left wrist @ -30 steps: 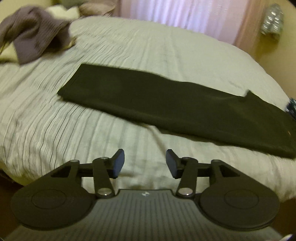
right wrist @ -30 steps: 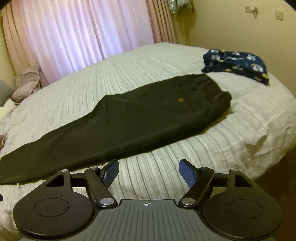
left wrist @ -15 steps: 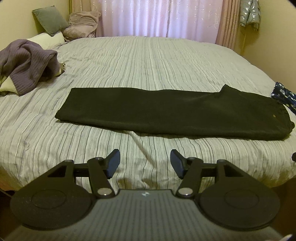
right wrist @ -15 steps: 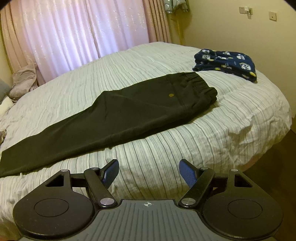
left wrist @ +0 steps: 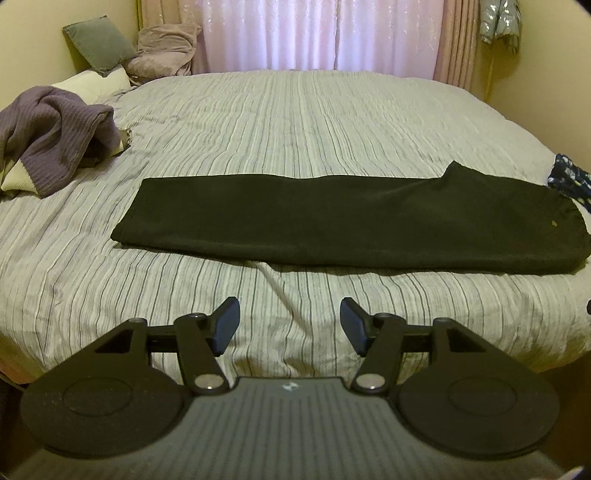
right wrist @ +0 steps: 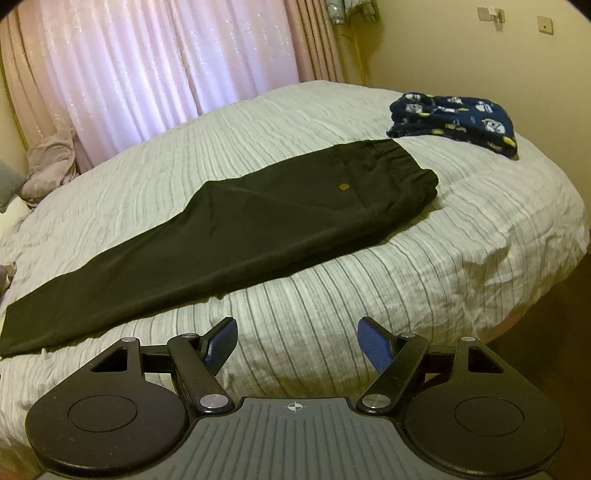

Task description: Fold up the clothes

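Black trousers (left wrist: pixel 332 221) lie flat across the striped bed (left wrist: pixel 295 122), folded lengthwise, leg ends to the left and waistband to the right. In the right wrist view the same trousers (right wrist: pixel 236 240) run diagonally, with the elastic waistband at the upper right. My left gripper (left wrist: pixel 288 319) is open above the bed's near edge, short of the trousers, with nothing between its fingers. My right gripper (right wrist: pixel 295 339) is open too, near the bed's front edge below the trousers' middle.
A folded navy patterned garment (right wrist: pixel 454 122) lies beyond the waistband at the bed's right side. A purple knitted garment (left wrist: pixel 51 144) is crumpled at the far left. Pillows (left wrist: pixel 99 48) and pink curtains (left wrist: pixel 317 33) are at the back. The floor (right wrist: pixel 554 332) shows right of the bed.
Both grippers have drawn back from the bed and the left view has levelled out. The trousers lie unmoved. Both grippers stayed open.
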Available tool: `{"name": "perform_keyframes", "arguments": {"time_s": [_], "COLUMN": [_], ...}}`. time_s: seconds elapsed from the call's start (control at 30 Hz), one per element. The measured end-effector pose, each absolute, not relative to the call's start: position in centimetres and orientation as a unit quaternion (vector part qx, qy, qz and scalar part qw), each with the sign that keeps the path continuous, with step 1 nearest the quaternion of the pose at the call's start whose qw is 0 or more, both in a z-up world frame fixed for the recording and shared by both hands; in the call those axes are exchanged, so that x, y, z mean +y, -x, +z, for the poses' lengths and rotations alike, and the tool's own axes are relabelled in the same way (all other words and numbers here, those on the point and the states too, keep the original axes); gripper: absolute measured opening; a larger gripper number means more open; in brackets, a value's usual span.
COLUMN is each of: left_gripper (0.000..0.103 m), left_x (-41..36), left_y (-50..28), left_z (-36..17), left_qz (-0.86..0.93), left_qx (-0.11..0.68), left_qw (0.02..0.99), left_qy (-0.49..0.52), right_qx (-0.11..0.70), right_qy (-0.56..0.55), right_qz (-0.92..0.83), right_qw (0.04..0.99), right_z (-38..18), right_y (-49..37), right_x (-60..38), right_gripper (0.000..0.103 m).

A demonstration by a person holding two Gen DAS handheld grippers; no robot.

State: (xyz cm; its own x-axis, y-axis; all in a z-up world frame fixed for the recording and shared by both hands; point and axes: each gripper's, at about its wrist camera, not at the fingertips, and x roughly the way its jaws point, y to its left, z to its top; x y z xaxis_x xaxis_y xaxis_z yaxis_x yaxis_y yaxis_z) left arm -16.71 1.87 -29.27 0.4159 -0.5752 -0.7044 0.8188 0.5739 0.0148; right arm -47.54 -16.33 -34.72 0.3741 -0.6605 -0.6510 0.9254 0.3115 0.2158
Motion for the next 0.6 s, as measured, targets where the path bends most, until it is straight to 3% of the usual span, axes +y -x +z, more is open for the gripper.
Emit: {"name": "perform_keyframes", "arguments": {"time_s": [0.43,0.6], "left_gripper": [0.058,0.058], "left_x": [-1.9,-1.8], "left_y": [17.7,14.6], "left_z": [-31.6,-33.3], "left_qz": [-0.459,-0.483], "left_qx": [0.344,0.370], "left_qw": [0.793,0.782], "left_qy": [-0.204,-0.138], "right_qx": [0.232,0.235], "right_qy": [-0.305,-0.303], "right_qz": [-0.547,-0.572], "right_qw": [0.744,0.725], "right_z": [-35.2,-34.8], "right_y": [50.6,51.5], "right_x": [-17.5,-17.5], "right_gripper": [0.075,0.075]}}
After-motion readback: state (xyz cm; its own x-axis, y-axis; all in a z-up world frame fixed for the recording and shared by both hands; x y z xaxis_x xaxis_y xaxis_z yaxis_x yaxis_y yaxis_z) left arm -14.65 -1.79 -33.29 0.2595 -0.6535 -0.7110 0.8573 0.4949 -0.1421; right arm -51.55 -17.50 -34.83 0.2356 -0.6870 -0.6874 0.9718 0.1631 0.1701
